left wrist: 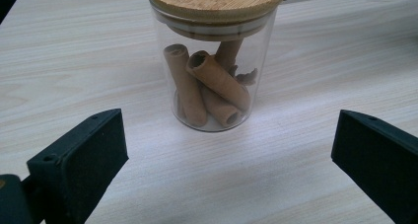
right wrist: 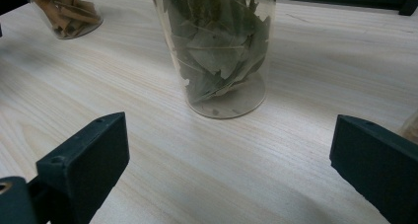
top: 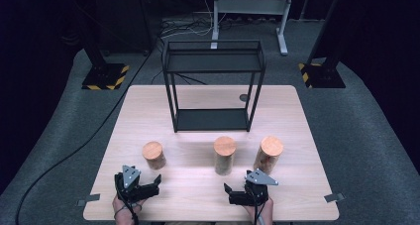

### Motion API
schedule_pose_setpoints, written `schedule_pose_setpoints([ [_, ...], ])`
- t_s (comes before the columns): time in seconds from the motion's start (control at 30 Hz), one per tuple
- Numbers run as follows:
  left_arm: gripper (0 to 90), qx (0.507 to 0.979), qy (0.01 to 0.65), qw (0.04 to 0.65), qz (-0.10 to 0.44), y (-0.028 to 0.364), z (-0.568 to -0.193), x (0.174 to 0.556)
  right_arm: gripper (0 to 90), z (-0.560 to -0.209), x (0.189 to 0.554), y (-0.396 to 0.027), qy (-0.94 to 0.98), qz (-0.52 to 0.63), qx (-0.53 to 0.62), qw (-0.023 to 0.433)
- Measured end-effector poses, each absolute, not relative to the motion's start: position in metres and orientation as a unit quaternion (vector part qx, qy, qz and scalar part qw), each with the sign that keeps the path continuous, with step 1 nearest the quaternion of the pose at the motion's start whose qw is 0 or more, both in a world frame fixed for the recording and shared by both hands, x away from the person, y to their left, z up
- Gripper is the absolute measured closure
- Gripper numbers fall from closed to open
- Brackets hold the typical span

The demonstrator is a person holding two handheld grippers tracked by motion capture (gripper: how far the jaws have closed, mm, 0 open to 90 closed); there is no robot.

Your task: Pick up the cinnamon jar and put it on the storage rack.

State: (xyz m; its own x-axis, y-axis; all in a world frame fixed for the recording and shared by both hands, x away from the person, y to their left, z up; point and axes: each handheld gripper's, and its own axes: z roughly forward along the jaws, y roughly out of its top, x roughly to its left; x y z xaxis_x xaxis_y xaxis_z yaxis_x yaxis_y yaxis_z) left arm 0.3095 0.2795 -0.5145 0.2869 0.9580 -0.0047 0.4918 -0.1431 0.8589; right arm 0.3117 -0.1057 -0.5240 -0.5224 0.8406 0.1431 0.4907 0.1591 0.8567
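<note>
Right now both grippers rest low at the near edge of the table (top: 297, 136), and each one looks at a jar standing in front of it. The left gripper (top: 148, 186) has its fingers (left wrist: 79, 160) spread wide with nothing between them. Straight ahead of these fingers, centred in the gap but still apart from them, stands the short jar (left wrist: 214, 61). It is of clear glass with a wooden lid, and brown rolled sticks lean inside it. Its long axis is upright, so the fingers meet its round side, not its lid.

The right gripper (top: 236, 189) also has its fingers (right wrist: 84, 160) spread wide and holds nothing. Ahead of them, a little toward the left finger, stands the tall jar of dry leaves (right wrist: 217, 51), also upright and not touched. A third jar (top: 268, 154) stands to the right of it, near the right gripper too; at the right edge of the right gripper view only a pale corner shows behind the right finger, and I cannot tell whether it is this jar.

Behind all three jars, farther from the fingers, stands a black wire shelf (top: 213, 86). I judge that the left gripper is nearer to the short jar, and a straight push forward would bring the jar between its fingers.
</note>
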Motion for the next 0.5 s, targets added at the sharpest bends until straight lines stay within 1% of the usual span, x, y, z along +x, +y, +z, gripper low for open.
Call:
schedule_pose_setpoints([
  [0.27, 0.2, 0.703, 0.514, 0.395, 0.291, 0.275, -0.512, 0.318, 0.8, -0.524, 0.312, -0.106, 0.738, 0.467, 0.450, 0.187],
  [0.5, 0.2, 0.699, 0.514, 0.401, 0.293, 0.273, -0.508, 0.328, 1.1, -0.524, 0.311, -0.105, 0.739, 0.466, 0.448, 0.189],
])
